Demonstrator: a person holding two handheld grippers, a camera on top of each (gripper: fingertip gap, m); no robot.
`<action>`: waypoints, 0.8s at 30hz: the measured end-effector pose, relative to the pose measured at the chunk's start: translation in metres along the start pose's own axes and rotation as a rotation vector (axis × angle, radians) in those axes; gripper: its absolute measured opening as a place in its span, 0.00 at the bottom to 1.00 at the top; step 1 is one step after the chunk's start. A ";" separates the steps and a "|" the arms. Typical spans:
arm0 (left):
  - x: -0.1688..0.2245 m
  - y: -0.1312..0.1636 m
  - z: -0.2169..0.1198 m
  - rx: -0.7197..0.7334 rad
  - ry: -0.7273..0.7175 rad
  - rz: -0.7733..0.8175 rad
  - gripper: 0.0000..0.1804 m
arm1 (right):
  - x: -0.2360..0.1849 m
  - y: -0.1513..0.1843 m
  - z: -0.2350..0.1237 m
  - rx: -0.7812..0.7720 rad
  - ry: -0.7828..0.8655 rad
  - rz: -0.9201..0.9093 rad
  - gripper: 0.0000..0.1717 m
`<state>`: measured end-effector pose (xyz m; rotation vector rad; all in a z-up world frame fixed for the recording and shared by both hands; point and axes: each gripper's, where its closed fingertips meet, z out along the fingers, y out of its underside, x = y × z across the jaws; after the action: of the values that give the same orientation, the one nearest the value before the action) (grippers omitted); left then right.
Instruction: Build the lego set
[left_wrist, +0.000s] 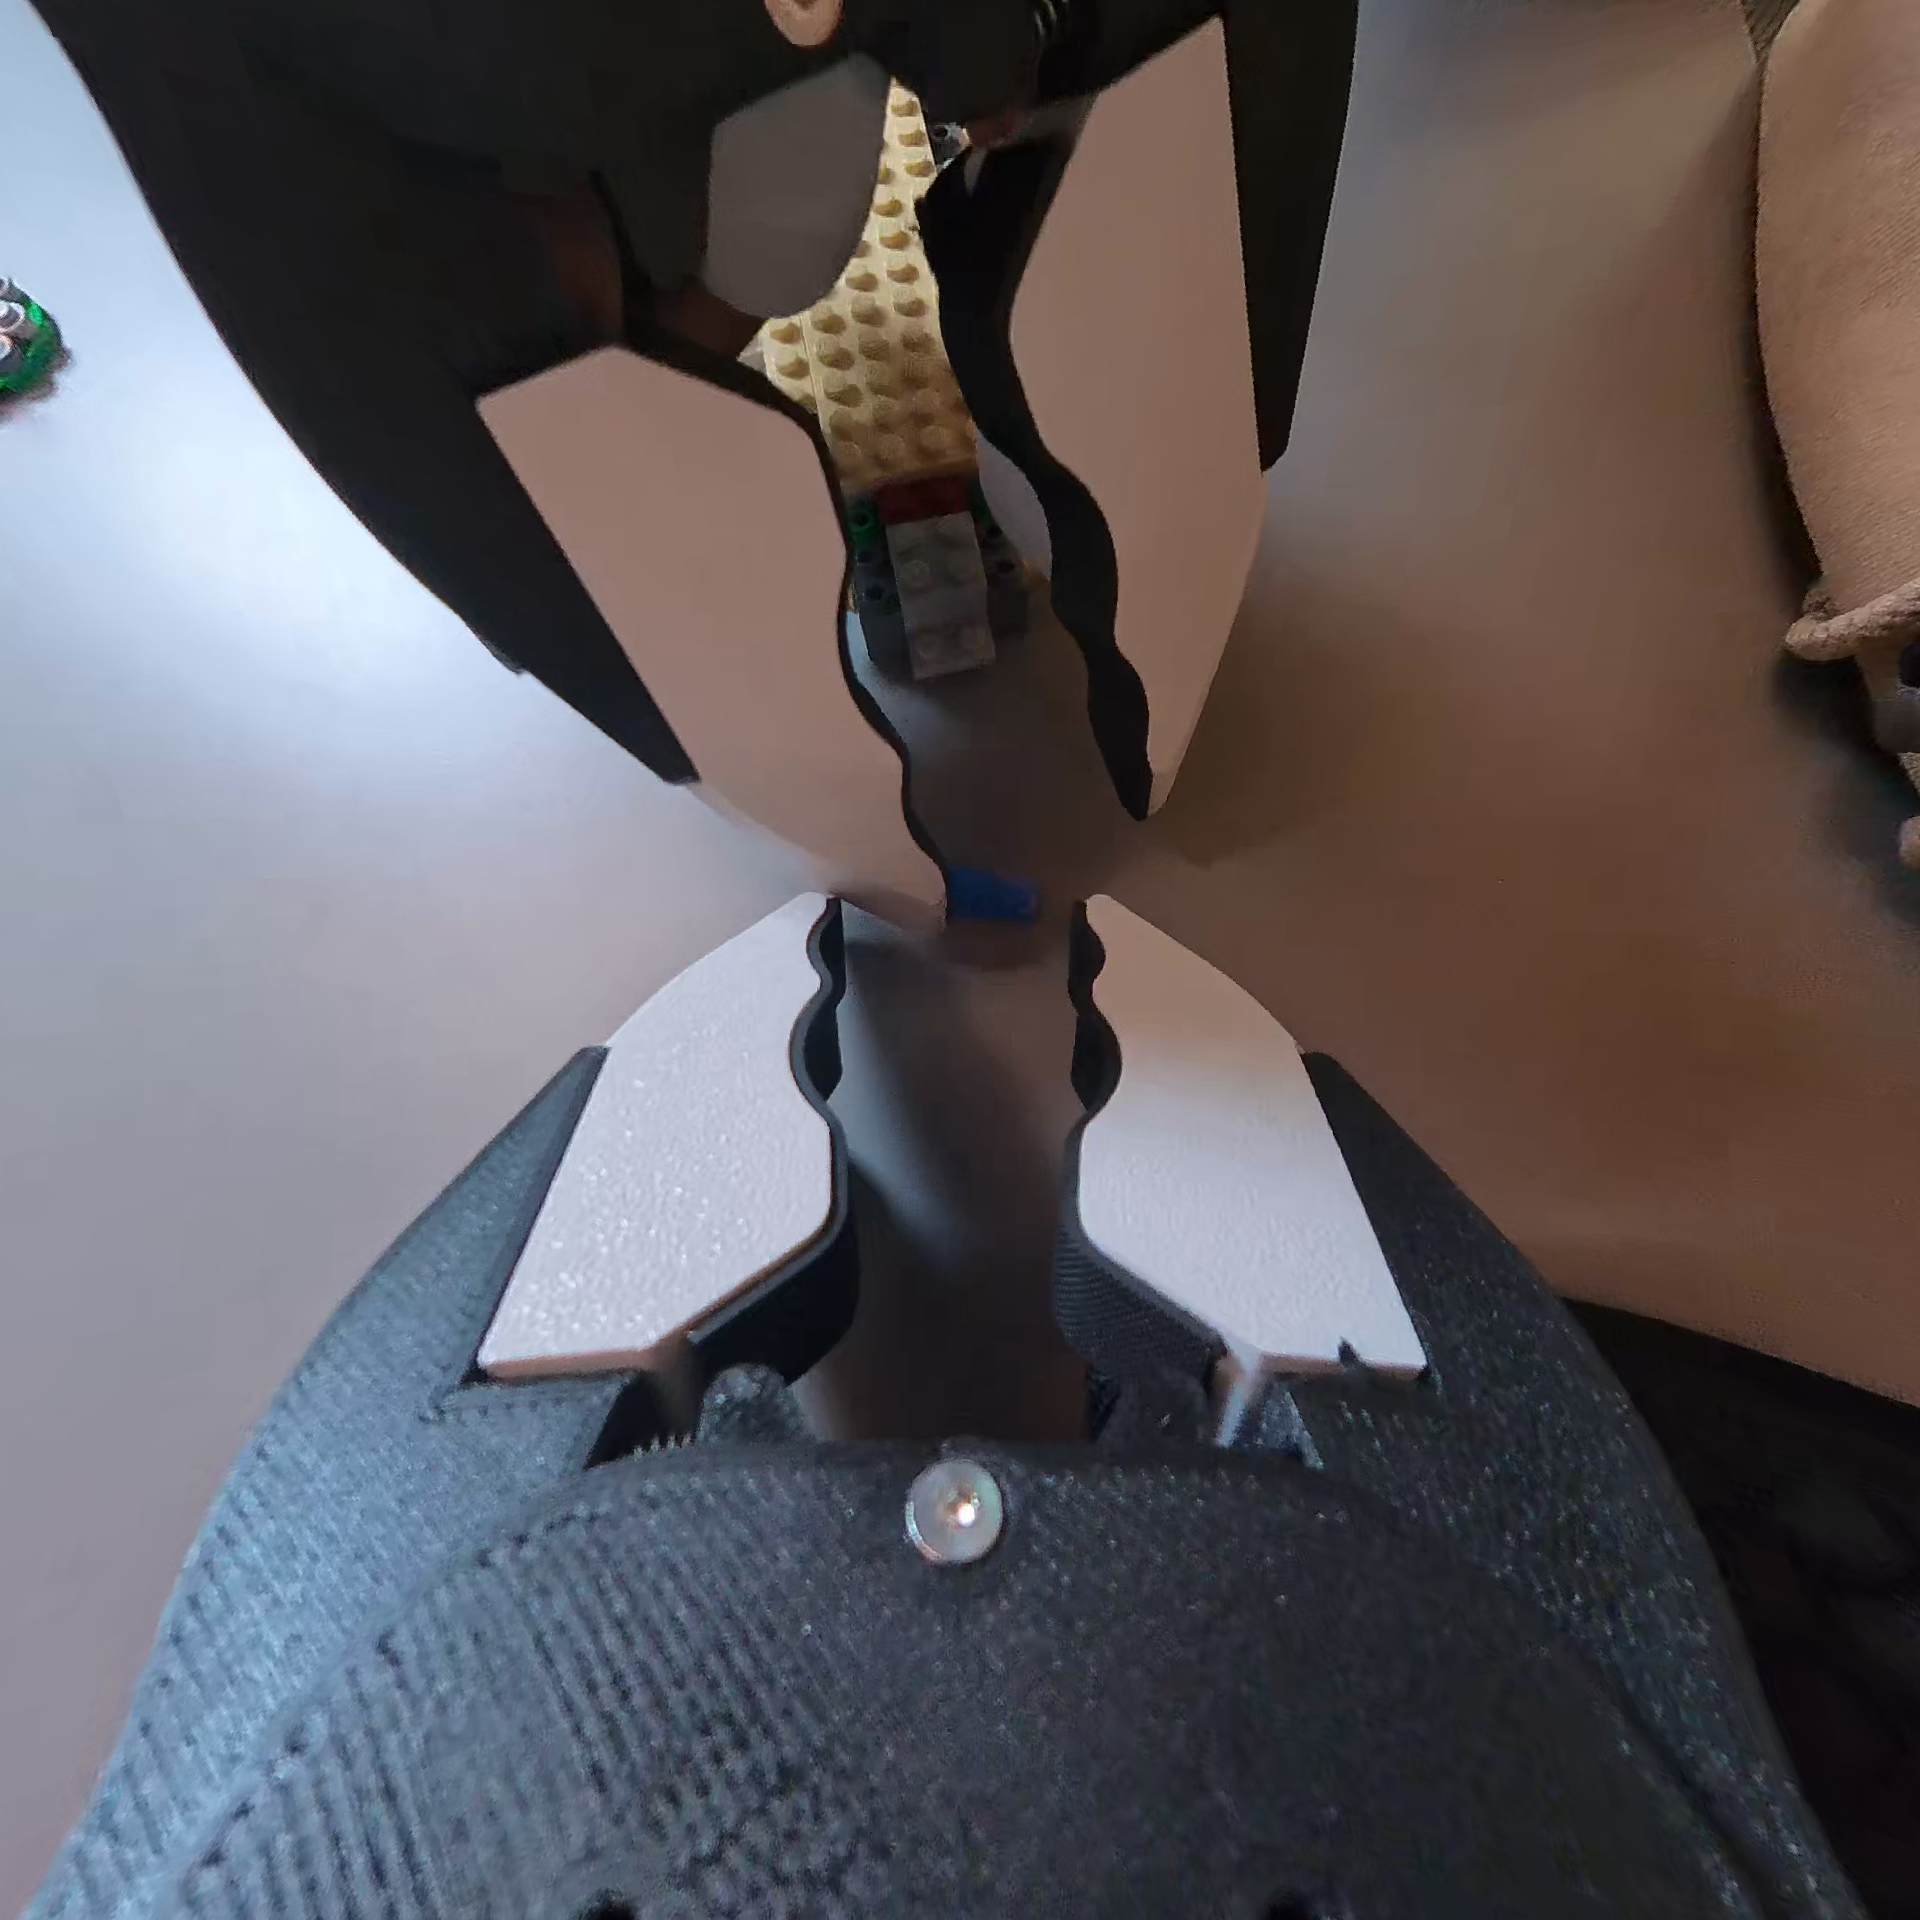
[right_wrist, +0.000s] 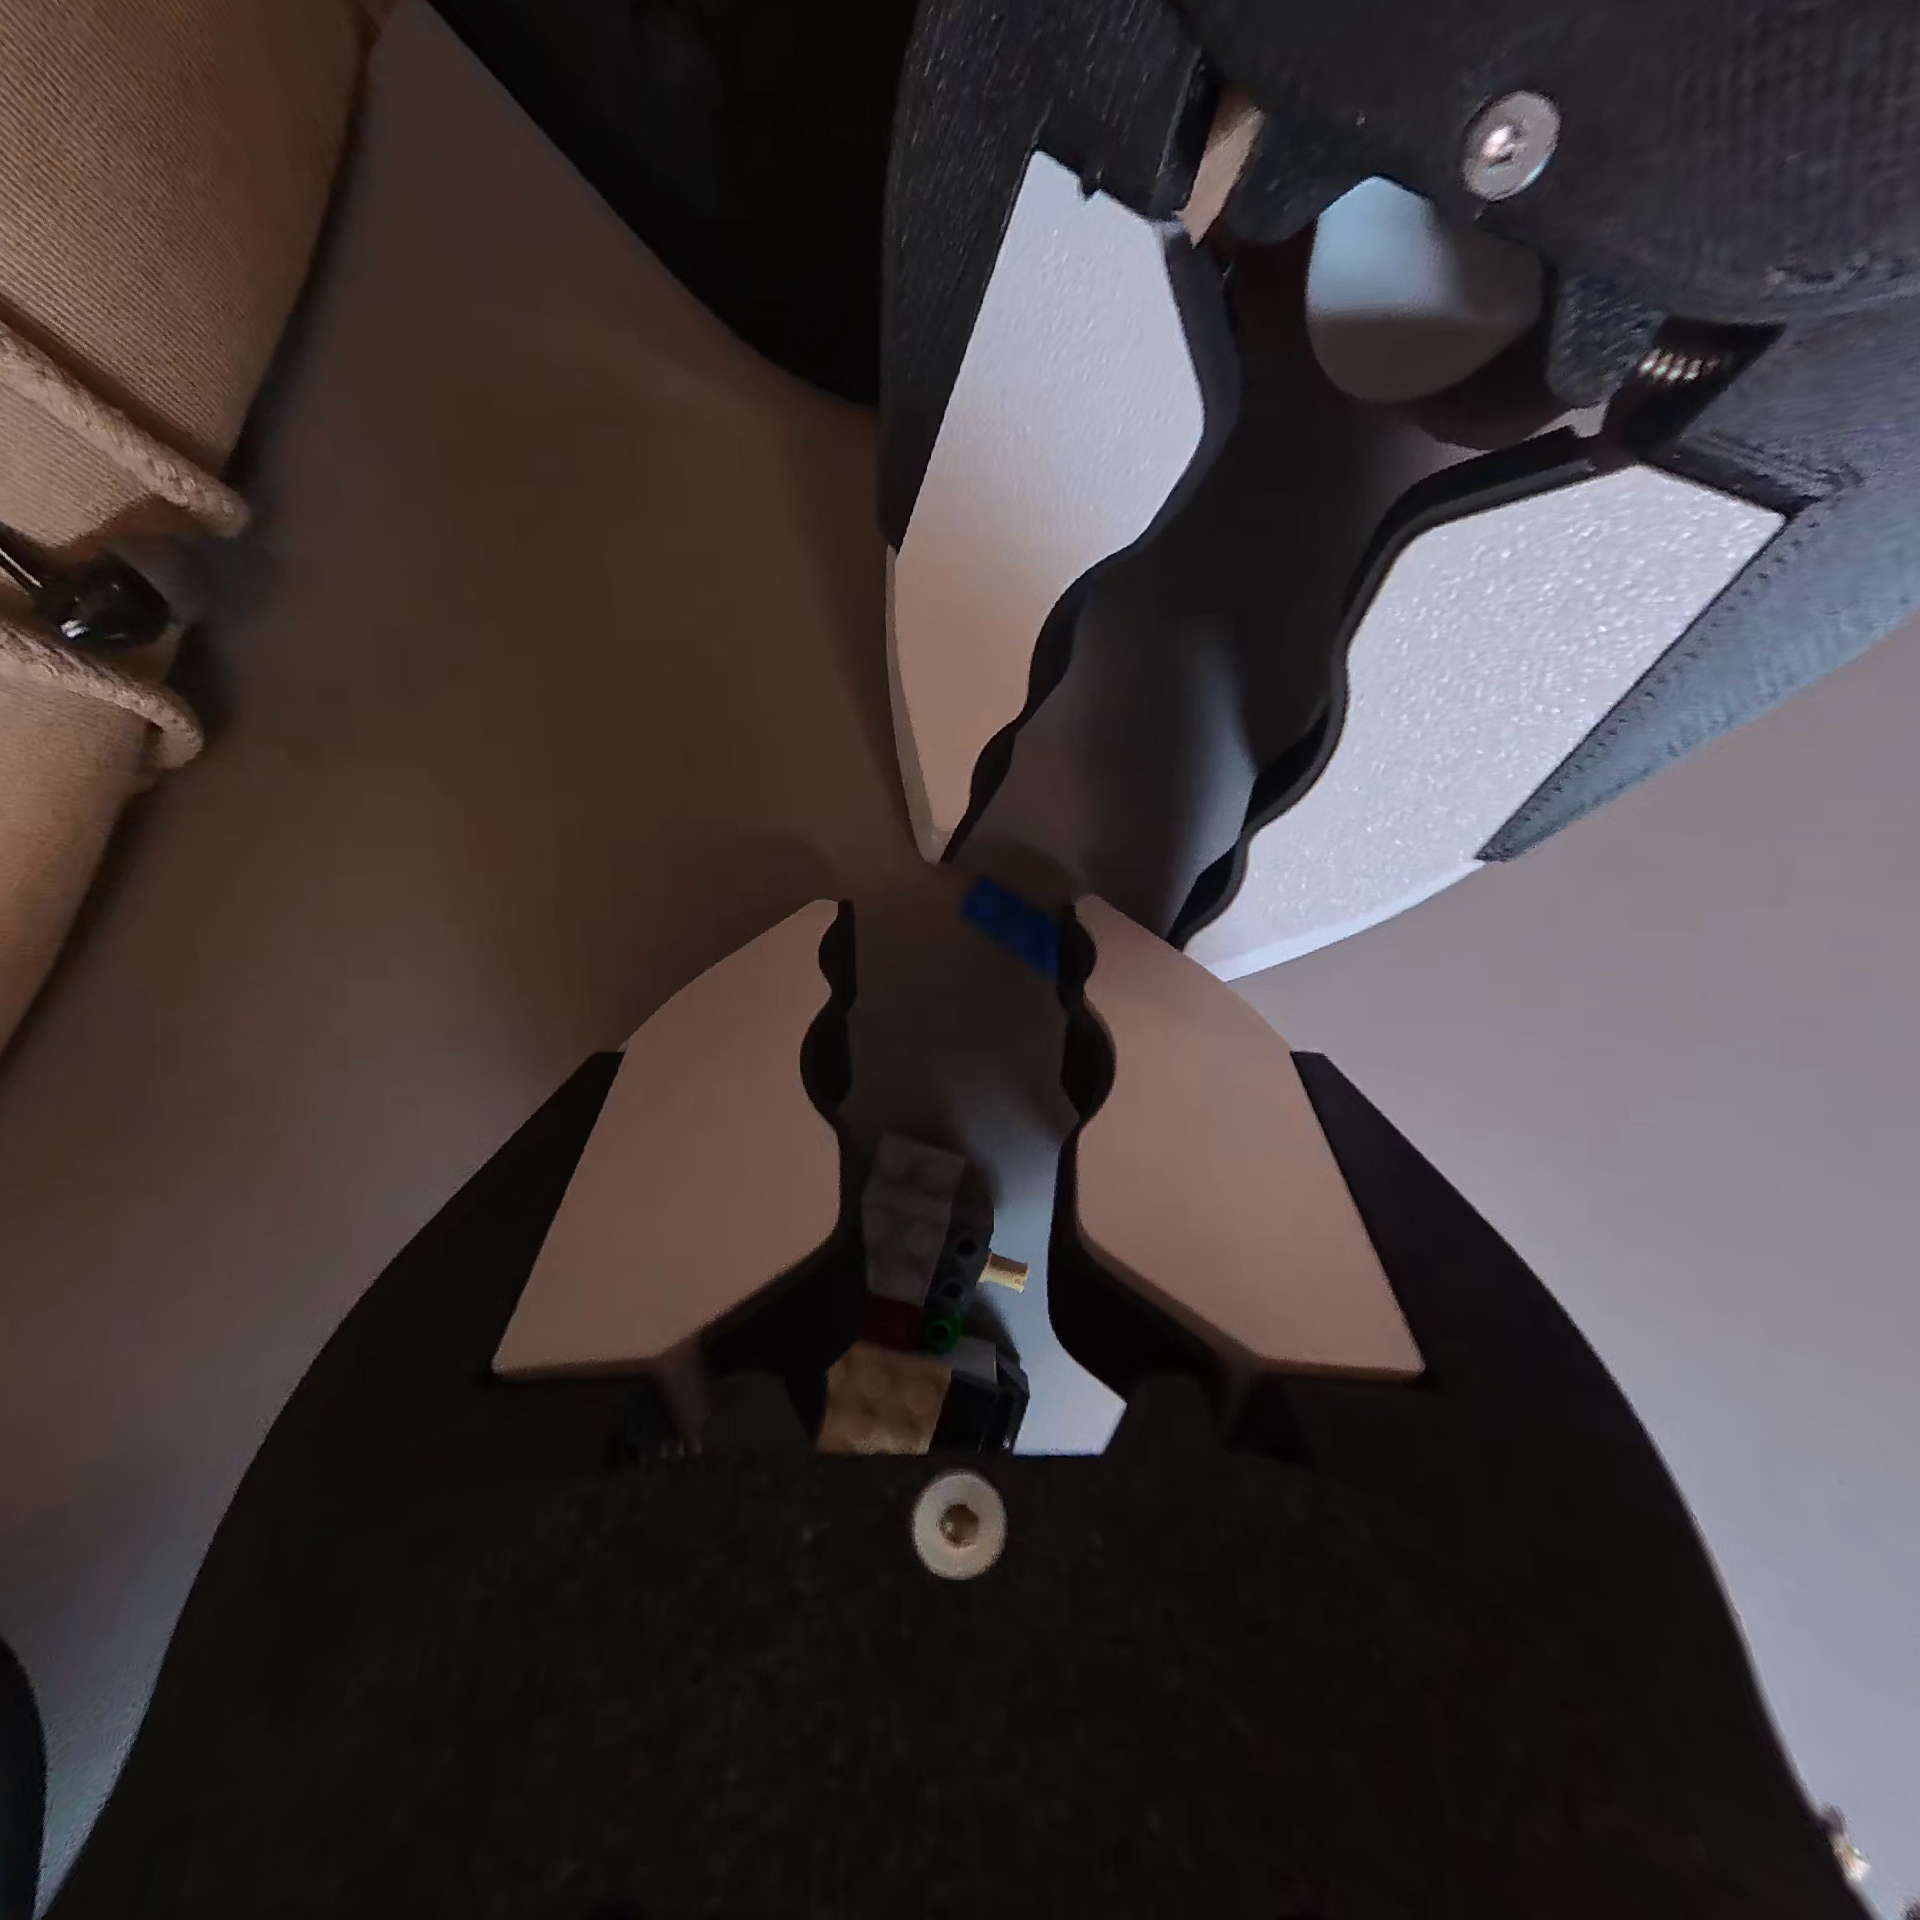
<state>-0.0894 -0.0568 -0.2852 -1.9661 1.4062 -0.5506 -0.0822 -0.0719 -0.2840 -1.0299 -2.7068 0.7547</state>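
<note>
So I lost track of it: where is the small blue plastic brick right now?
The small blue plastic brick lies on the table between the facing gripper tips, against one finger of the right gripper.

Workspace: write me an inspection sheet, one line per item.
Surface: pale table.
Work things: small blue brick between both tools' tips; grey brick model and tan studded plate beyond.
Clutter: green round piece, left edge.
Grippers: left tool open; right tool open, one finger touching the blue brick.
Cables: nothing seen.
Surroundings: beige fabric beside the table.
</note>
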 end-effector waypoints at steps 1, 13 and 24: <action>0.000 0.000 0.000 0.001 -0.001 0.000 0.23 | -0.002 0.002 0.000 -0.014 -0.012 -0.008 0.22; 0.004 -0.008 0.009 -0.042 -0.040 -0.058 0.23 | -0.015 0.069 -0.062 -0.014 0.203 0.183 0.36; 0.002 -0.017 0.019 -0.087 -0.066 -0.108 0.18 | -0.027 0.097 -0.061 -0.115 0.247 0.190 0.38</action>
<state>-0.0645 -0.0498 -0.2861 -2.1198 1.3095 -0.4759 0.0133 -0.0035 -0.2789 -1.3253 -2.4905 0.4656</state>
